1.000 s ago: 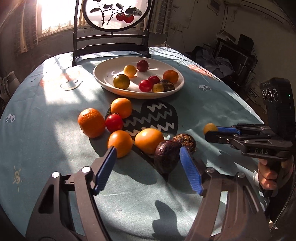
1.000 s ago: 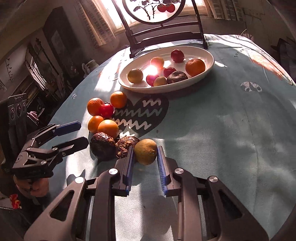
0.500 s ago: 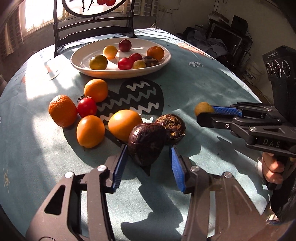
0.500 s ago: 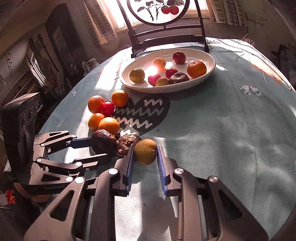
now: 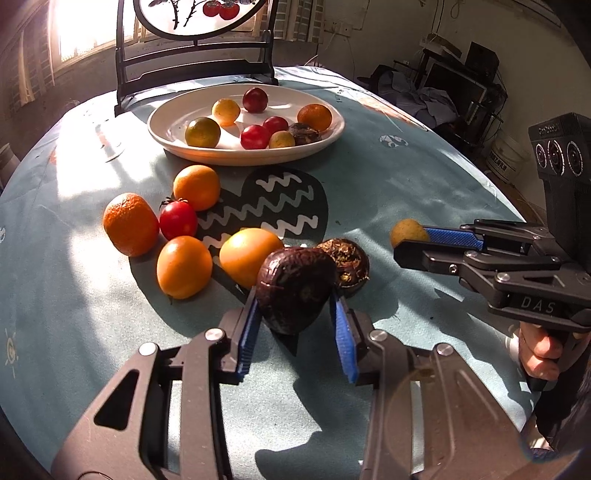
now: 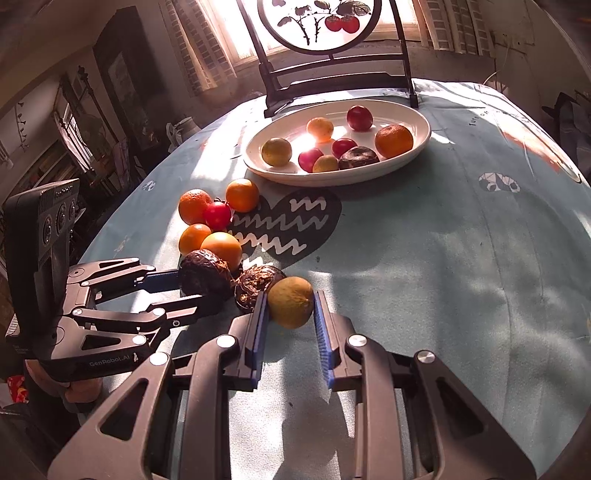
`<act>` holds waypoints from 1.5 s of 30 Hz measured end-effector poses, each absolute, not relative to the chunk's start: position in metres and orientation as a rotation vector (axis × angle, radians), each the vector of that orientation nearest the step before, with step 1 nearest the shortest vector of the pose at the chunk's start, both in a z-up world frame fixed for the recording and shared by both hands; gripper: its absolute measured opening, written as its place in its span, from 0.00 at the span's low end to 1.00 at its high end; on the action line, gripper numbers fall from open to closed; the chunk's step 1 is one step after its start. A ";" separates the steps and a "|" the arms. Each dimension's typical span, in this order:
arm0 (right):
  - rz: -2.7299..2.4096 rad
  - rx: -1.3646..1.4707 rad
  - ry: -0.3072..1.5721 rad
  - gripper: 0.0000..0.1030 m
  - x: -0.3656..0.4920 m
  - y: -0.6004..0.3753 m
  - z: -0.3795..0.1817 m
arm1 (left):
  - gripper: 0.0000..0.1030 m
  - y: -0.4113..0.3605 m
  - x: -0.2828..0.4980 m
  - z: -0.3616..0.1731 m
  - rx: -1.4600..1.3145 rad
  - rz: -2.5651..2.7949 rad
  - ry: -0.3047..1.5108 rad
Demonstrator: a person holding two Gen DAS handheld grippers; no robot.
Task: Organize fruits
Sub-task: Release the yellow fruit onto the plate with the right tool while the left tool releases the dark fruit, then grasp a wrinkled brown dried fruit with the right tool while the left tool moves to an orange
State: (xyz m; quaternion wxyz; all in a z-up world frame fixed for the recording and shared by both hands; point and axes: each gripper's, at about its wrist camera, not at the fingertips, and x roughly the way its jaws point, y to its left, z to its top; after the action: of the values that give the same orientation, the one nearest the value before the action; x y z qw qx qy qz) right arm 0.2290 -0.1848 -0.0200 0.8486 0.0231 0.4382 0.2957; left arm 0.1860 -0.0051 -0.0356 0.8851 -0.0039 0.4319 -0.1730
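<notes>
My left gripper (image 5: 295,314) is shut on a dark wrinkled passion fruit (image 5: 295,290), which also shows in the right wrist view (image 6: 203,273). My right gripper (image 6: 290,308) is shut on a small yellow-green fruit (image 6: 290,302), seen from the left wrist view (image 5: 406,232). A second dark passion fruit (image 5: 349,260) lies between them on the cloth. Oranges (image 5: 184,266) and a red tomato (image 5: 178,218) lie loose to the left. A white oval plate (image 5: 166,129) at the back holds several fruits.
A dark wooden stand with a round painted panel (image 5: 195,22) rises behind the plate. The round table carries a teal cloth (image 5: 406,173) with a dark heart print. Furniture and clutter (image 5: 450,85) stand past the right edge.
My left gripper moved forward and closed its fingers onto the dark passion fruit. My right gripper kept its hold on the yellow-green fruit and barely moved.
</notes>
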 end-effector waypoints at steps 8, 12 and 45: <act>0.584 0.043 0.814 0.24 0.248 -0.179 0.000 | 0.37 0.003 0.210 -0.009 -0.036 -0.348 0.851; 0.532 0.072 0.730 0.24 0.289 -0.175 0.014 | 0.37 0.001 0.248 0.008 -0.012 -0.295 0.818; 0.461 -0.012 0.698 0.59 0.291 -0.159 0.008 | 0.98 0.053 0.254 0.013 0.042 0.050 0.666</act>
State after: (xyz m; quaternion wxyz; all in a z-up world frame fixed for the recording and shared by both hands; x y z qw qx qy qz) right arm 0.2908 -0.1591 0.0080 0.9137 -0.0057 0.3391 0.2240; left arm 0.2536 0.0532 0.0135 0.9445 0.0208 0.3270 0.0247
